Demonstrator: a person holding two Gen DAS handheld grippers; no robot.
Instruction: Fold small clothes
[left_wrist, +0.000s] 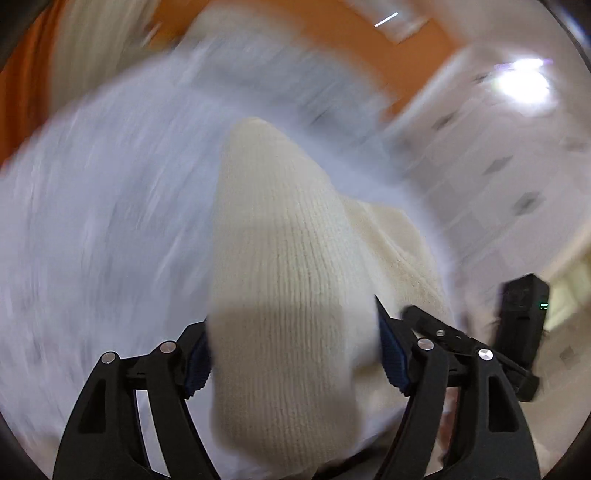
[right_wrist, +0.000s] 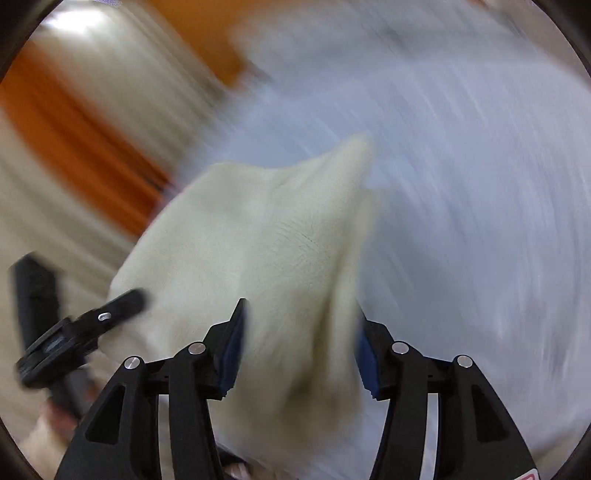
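A: Where is the cream knit garment (left_wrist: 280, 266) in the left wrist view?

B: It fills the gap between the 2 fingers of the left gripper (left_wrist: 293, 350) and runs forward from them to a rounded point. The ribbed cloth bulges past both blue pads (left_wrist: 393, 350), and the left-hand pad is pressed into its edge. So the jaws stand wide, clamped on a thick bundle of the garment.

A: And the right gripper (right_wrist: 299, 350)?

B: In its own view the same cream cloth (right_wrist: 266, 236) sits between its 2 fingers, rising ahead of them to a peak. The left pad (right_wrist: 232, 354) lies against the fabric. On the right side the blur hides whether pad and cloth meet, so I cannot tell if that grip is tight or slack.

A: How are the 2 tools held?

B: Close together, side by side. The right gripper shows just right of the left one's fingers, and the left gripper shows at the lower left of the right one's view. Both point forward and down over a pale blue-white sheet (left_wrist: 110, 206), which lies beyond and beneath the jaws.

A: Anything else?

B: An orange surface (right_wrist: 85, 140) lies far ahead, heavily smeared.
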